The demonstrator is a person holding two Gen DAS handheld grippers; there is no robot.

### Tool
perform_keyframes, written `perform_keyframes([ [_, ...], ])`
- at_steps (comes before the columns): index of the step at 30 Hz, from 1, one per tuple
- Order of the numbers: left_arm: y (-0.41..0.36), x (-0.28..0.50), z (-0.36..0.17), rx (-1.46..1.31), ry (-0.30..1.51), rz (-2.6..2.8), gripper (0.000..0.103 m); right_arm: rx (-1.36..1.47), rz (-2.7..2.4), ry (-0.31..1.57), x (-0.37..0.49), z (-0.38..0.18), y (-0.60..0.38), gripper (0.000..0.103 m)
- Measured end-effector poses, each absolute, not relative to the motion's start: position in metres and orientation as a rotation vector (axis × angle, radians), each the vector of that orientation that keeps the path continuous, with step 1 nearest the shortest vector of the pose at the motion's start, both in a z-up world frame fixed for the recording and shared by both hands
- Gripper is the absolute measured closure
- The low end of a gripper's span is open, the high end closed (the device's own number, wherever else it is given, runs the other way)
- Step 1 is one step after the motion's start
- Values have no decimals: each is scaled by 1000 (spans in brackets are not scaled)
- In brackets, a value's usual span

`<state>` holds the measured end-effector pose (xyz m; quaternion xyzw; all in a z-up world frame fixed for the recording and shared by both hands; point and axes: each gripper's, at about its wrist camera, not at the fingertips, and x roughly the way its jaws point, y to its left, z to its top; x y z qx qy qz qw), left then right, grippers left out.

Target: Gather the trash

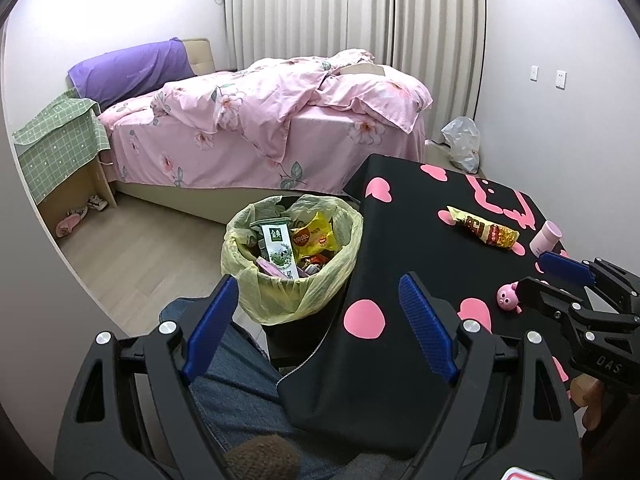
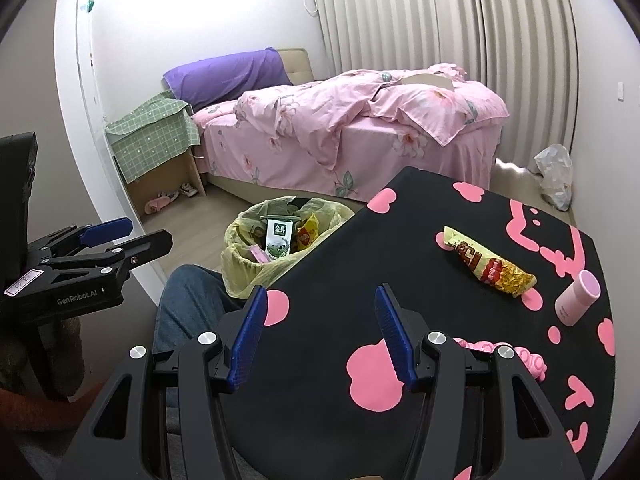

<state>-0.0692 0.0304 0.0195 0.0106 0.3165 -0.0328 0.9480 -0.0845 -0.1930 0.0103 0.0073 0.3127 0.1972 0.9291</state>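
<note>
- The bin is partly hidden behind the table edge.
- The pink toy sits mostly behind the right hand-held gripper.
- Print on the snack wrapper is unreadable.

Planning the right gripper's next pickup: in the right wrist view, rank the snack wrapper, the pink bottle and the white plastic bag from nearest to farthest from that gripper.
1. snack wrapper, ahead and to the right on the table
2. pink bottle, lying near the table's right edge; close to the wrapper's distance, so this order is tentative
3. white plastic bag, on the floor past the table
</note>
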Motion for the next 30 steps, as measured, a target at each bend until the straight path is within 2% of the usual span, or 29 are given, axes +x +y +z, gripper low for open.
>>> perform_keyframes([
  [30, 28, -71, 11, 22, 659, -87, 24, 15, 403, 641, -84, 9, -193, 50],
])
